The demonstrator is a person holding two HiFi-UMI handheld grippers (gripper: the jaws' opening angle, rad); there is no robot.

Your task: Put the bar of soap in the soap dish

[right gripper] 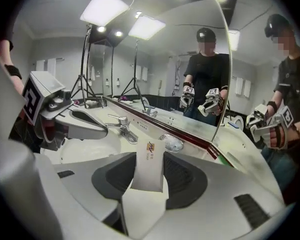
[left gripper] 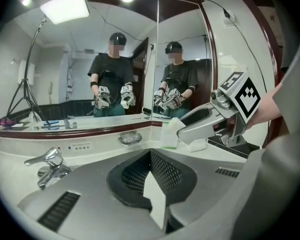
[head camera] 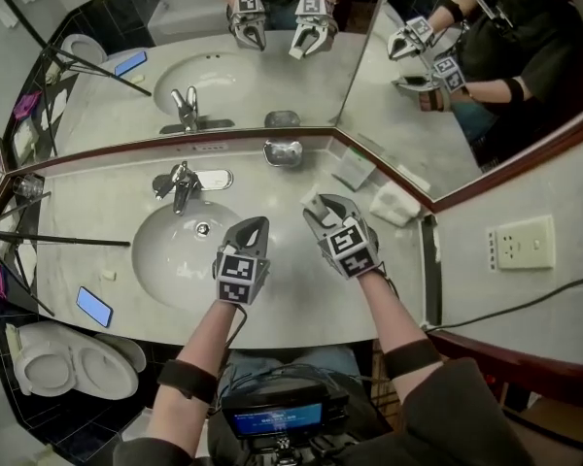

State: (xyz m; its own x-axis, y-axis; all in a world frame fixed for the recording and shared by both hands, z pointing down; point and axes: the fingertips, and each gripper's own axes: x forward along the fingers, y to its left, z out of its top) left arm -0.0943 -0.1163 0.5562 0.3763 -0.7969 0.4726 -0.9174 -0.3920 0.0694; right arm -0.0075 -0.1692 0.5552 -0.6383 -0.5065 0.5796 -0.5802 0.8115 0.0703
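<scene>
Right, you've got it: your right gripper (head camera: 321, 208) has its fingers clamped on the wrapped bar of soap (right gripper: 149, 165). They pinch it across its width near the lower end, with the logo end poking out ahead. Your left gripper (head camera: 252, 227) hangs over the sink (head camera: 165, 260) with its fingers together, apparently empty, though its own view isn't clear on that. The soap dish (head camera: 283, 152) sits on the table against the mirror, at about eleven o'clock from your right gripper and well apart from it. I'd judge the bar light and rigid, but the wrapper looks smooth, so it could slide or twist in an edge pinch. Keep the hold low and centred, and lay it flat into the dish before letting go; the dish looks shallow and may skid.
</scene>
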